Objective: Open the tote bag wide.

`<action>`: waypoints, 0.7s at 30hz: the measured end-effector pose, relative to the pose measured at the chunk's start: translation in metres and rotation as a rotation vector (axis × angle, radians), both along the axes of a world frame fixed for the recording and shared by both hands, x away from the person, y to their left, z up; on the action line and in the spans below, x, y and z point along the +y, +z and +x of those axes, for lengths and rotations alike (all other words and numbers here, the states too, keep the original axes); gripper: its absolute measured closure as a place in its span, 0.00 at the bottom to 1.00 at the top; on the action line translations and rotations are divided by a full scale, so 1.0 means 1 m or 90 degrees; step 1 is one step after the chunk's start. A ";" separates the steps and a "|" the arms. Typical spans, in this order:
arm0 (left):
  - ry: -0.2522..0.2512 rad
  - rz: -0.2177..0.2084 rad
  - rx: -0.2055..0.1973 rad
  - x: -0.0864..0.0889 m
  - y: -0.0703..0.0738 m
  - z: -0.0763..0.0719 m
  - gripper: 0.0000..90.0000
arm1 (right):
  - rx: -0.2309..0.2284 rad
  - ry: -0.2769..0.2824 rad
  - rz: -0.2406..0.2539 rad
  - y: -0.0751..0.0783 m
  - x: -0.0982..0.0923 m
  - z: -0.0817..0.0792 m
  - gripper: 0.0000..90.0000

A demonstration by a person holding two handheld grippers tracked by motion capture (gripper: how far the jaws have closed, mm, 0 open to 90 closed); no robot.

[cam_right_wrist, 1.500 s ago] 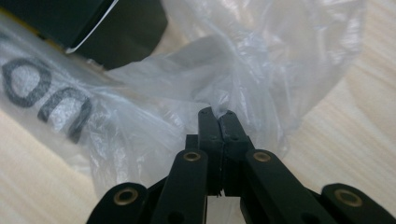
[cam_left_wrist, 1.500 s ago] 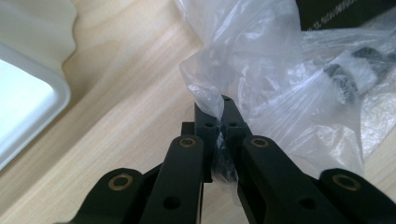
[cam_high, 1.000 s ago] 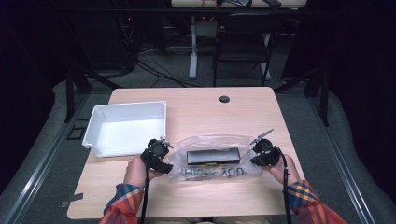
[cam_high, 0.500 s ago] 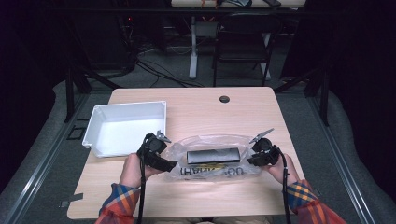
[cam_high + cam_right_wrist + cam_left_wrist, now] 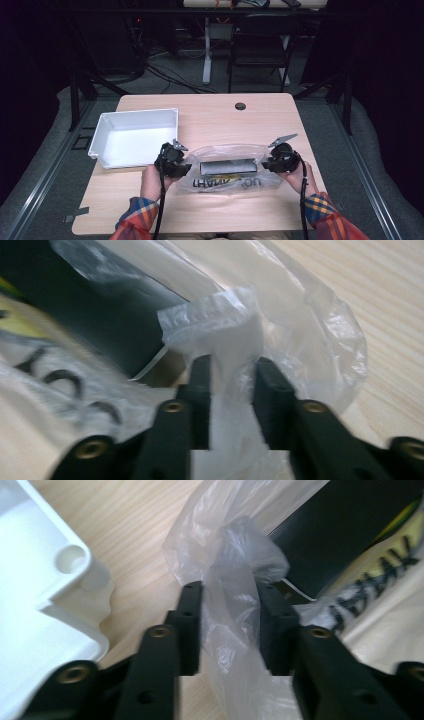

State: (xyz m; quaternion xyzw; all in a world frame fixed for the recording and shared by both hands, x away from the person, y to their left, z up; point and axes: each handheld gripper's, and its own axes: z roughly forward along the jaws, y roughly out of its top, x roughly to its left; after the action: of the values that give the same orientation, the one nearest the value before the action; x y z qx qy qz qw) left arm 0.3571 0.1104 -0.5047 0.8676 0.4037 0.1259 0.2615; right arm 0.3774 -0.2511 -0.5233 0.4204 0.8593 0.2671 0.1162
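A clear plastic bag [image 5: 225, 182] printed with dark letters lies near the table's front edge, with a flat black box [image 5: 227, 165] inside. My left gripper [image 5: 187, 168] is at the bag's left end. Its jaws have just been closing, and the bunched left handle [image 5: 232, 580] stands loosely between them, beside the box [image 5: 340, 535]. My right gripper [image 5: 265, 164] is at the bag's right end. Its jaws have just closed a little, with a gap left, and the right handle [image 5: 220, 325] passes between them unsqueezed. The box [image 5: 100, 325] lies just beyond.
A white tray [image 5: 140, 113] stands left of the bag, close to my left gripper, and its corner [image 5: 45, 580] is near the left jaw. A round dark grommet [image 5: 240, 106] sits at the table's far edge. A chair [image 5: 260, 50] and cables lie beyond the table.
My left gripper has swung back in onto the bag's left handle, with its jaws narrower than half a second ago. The right gripper has stayed at the right handle.
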 end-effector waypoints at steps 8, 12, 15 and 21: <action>0.016 0.078 0.018 -0.011 -0.031 0.013 0.98 | 0.004 -0.043 -0.041 -0.020 -0.003 0.012 0.96; 0.021 0.141 0.026 -0.010 -0.039 0.014 0.99 | -0.001 -0.057 -0.072 -0.024 -0.001 0.014 0.97; 0.020 0.177 0.033 -0.006 -0.041 0.013 0.99 | -0.001 -0.062 -0.088 -0.025 -0.003 0.014 0.97; 0.024 0.182 0.045 0.004 -0.040 0.009 0.99 | 0.008 -0.057 -0.094 -0.024 -0.005 0.012 0.98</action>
State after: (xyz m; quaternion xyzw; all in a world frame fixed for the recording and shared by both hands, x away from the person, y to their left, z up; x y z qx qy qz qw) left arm 0.3663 0.1141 -0.5443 0.8924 0.4064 0.1566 0.1183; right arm 0.3895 -0.2563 -0.5477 0.4502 0.8577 0.1952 0.1532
